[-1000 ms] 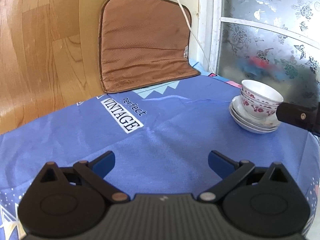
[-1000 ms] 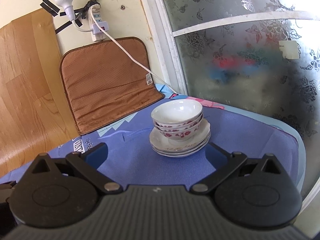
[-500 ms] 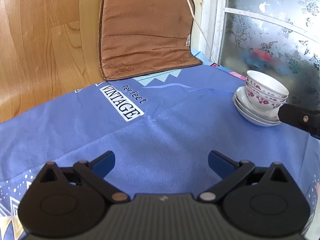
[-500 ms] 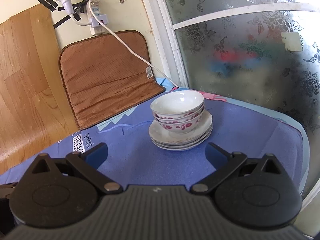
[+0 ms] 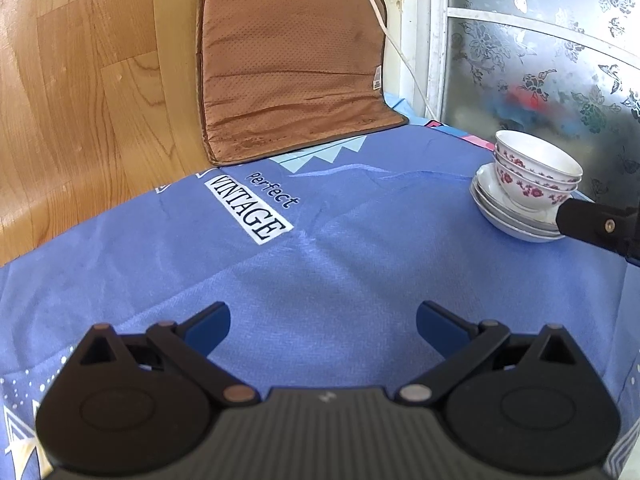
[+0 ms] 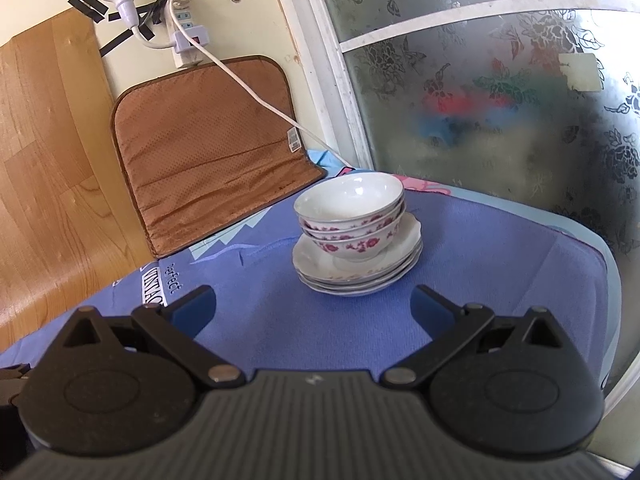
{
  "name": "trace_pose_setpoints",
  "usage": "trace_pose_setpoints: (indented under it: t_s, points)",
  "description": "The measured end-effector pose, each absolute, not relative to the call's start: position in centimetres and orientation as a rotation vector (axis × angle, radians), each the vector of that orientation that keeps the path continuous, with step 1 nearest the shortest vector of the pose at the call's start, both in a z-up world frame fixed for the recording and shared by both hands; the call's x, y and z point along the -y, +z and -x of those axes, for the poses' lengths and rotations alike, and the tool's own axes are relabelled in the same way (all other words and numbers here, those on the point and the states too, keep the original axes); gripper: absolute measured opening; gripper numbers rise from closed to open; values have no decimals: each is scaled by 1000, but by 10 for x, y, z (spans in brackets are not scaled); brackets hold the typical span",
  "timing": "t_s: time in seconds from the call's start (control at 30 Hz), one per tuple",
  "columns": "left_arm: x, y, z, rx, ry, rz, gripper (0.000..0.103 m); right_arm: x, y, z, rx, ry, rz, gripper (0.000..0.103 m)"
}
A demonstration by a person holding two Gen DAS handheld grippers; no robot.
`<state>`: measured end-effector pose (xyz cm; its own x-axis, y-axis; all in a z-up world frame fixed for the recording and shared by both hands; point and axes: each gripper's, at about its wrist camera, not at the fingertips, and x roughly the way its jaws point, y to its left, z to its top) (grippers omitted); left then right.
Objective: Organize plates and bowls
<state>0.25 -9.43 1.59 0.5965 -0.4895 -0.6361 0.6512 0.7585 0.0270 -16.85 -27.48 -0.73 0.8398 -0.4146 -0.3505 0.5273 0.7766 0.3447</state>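
Observation:
White bowls with red flower print (image 6: 350,216) are nested and stand on a stack of white plates (image 6: 404,258) on the blue tablecloth. The stack also shows at the right in the left wrist view: bowls (image 5: 536,174), plates (image 5: 496,210). My right gripper (image 6: 313,304) is open and empty, a short way in front of the stack. My left gripper (image 5: 323,322) is open and empty over bare cloth, well left of the stack. A black part of the right gripper (image 5: 600,228) shows beside the plates.
A brown cushion (image 5: 288,68) leans on the wall at the back. A white cable (image 6: 256,96) runs from a power strip (image 6: 186,40) down to the table. A frosted glass door (image 6: 500,80) borders the table on the right. Wood panelling (image 5: 80,80) is at the left.
Both grippers have tilted and moved slightly. The stack sits a bit closer and higher in the right wrist view. Both stay open and empty.

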Motion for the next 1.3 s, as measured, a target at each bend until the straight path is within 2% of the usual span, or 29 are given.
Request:
trace_pose_setpoints:
  t_s: [1.3]
  points:
    - [93, 17, 0, -644, -678, -284, 103, 274, -8, 168, -265, -511, -447, 103]
